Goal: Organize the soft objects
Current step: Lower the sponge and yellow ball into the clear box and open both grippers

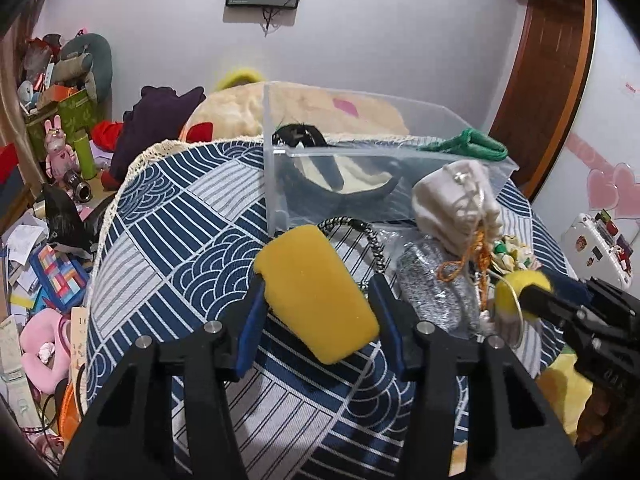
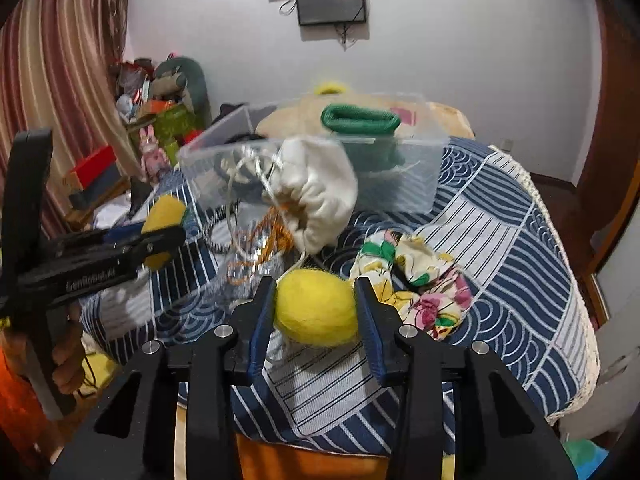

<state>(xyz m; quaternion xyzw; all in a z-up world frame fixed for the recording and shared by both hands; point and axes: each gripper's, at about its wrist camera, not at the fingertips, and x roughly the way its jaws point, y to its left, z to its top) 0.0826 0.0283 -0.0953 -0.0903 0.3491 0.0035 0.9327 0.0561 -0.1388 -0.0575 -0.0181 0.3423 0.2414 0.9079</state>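
Above the blue patterned bench (image 1: 192, 216), left fingers (image 1: 316, 300) clamp a yellow rectangular sponge (image 1: 316, 292); right fingers (image 2: 316, 312) squeeze a yellow felt ball (image 2: 316, 308).

The white drawstring pouch (image 2: 316, 200) and clear bin (image 2: 400, 176) behind it are motion-blurred.

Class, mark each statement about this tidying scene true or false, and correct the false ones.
1. The left gripper holds a yellow sponge. True.
2. The right gripper grips a red ball. False: it grips a yellow felt ball.
3. The clear plastic box is empty. False: dark and cream soft items lie inside.
4. A green fabric item rests on the box's rim. True.
5. The tablecloth is blue and white. True.
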